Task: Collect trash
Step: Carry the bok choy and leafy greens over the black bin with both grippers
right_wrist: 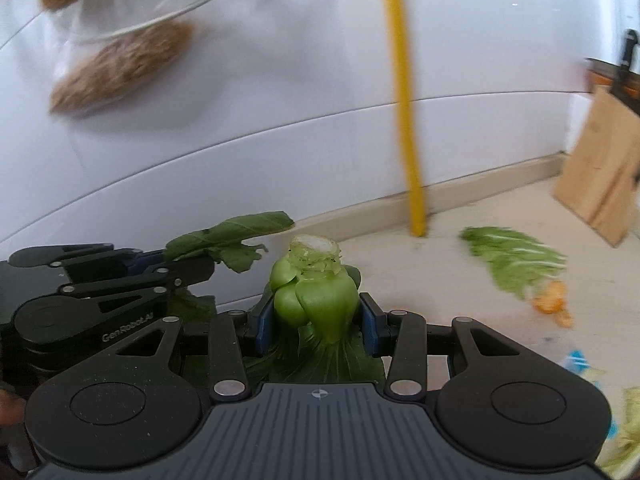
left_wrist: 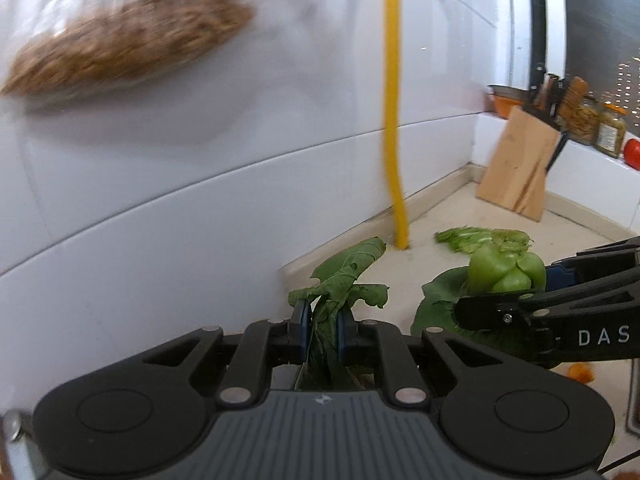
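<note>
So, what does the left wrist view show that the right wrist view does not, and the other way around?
Only the left wrist view: jars and a red round thing on the ledge, and the left gripper shut on a dark leaf seen from behind.

Only the right wrist view: the cut white base of the bok choy stub between the pads of the right gripper, and a blue scrap on the counter.

Both: the yellow pipe, wooden board, loose light-green leaves, orange peel, white tiled wall.
</note>
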